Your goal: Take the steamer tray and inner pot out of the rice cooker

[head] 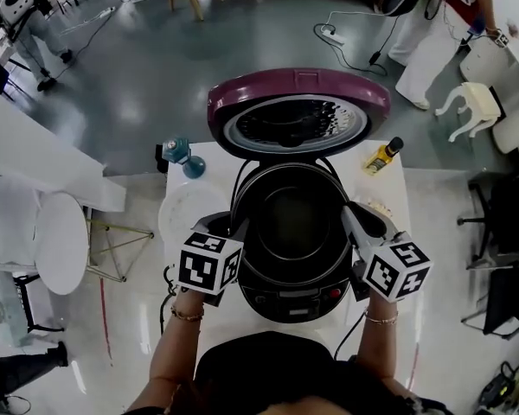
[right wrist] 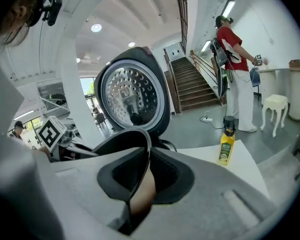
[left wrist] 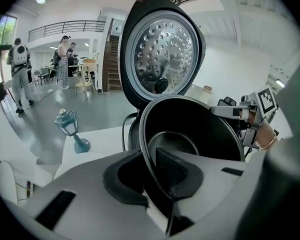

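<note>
Black inner pot, in rice cooker, between both tools: left tool and right tool clamp opposite rim edges, presumably for a level, balanced lift.

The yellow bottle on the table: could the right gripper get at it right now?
Probably not yet: the right gripper is clamped on the rim of the pot. The bottle stands in the open beside the cooker, so it looks reachable once the pot is let go.
</note>
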Demonstrator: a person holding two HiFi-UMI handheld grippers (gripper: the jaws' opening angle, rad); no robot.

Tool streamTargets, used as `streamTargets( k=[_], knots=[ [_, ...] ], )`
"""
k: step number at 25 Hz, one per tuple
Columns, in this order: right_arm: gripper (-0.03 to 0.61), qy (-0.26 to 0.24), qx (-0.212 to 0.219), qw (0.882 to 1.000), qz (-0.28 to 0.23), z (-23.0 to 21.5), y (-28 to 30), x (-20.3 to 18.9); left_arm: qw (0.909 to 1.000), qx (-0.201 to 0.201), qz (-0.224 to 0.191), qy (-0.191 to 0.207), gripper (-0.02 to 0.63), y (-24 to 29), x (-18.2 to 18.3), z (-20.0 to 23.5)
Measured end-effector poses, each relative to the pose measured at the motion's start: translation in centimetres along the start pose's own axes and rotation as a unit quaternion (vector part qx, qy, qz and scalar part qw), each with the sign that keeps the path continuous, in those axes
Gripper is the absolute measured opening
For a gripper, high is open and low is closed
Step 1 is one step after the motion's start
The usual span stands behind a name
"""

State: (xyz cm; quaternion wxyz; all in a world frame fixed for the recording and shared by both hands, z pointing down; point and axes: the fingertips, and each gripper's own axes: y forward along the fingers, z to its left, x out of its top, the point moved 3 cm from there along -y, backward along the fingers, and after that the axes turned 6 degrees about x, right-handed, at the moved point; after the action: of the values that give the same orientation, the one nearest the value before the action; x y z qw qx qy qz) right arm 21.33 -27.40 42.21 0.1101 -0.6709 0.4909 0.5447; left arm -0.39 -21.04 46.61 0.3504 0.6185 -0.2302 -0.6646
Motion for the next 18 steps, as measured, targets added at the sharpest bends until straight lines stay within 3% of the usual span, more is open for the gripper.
streamTargets(
  k=[4,10,18],
  knots=[
    [0.043,-0.026,-0.006,1.0,-0.009,1.0,-0.8,0.7,0.9993,0.017,-0.03,-0.012,0.052,-1.3,0.3,-0.2],
    [0.041,-0.036,0.001,0.999,-0.035,2.5,-2.8,1.4,0.9961,0.04,-0.079,0.003,0.045,-3.8,1.1,-0.9],
    [0.038,-0.076,0.007,0.994,-0.076,5.7,-5.0,2.9,0.9867,0.061,-0.151,0.002,0.035,-7.9,1.6,-1.1]
  ],
)
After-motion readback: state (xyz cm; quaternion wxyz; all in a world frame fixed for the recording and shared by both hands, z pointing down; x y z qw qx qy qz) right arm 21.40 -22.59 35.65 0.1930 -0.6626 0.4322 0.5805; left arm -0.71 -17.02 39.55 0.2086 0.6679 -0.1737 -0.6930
